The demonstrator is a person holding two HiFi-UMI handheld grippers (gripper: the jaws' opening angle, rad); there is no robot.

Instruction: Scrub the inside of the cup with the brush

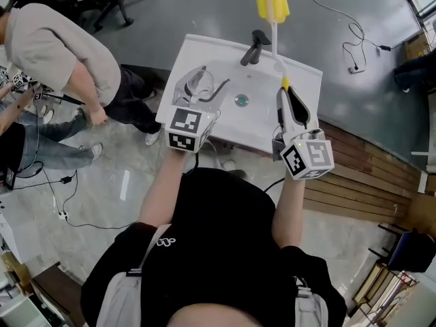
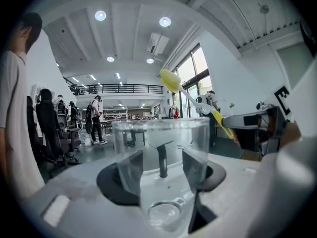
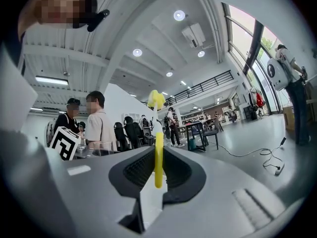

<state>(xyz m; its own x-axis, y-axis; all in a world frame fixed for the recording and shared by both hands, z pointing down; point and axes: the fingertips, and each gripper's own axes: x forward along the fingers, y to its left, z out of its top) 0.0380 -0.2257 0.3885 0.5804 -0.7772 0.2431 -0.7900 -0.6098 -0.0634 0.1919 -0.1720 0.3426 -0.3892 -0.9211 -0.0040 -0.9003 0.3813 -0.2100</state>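
Head view: I see my left gripper [image 1: 202, 104] holding the clear cup [image 1: 191, 84] over the white sink [image 1: 300, 80]. My right gripper [image 1: 291, 105] holds the brush [image 1: 272, 1] out past the faucet [image 1: 255, 46].

Left gripper view: its fingers [image 2: 195, 165] grasp the upright cup's sides.

Right gripper view: its fingers [image 3: 137, 171] are clenched on the brush's yellow handle.

The person wore a black short-sleeved top [image 1: 225, 230] with a small white logo [image 1: 165, 241] near the left shoulder, and grey straps [image 1: 136, 278] over both shoulders. The left gripper [image 1: 196, 90] and right gripper [image 1: 289, 101] had pale grey shells and black ribbed pads [image 3: 136, 170]. Each carried a white cube [image 1: 187, 129] with black square markers.
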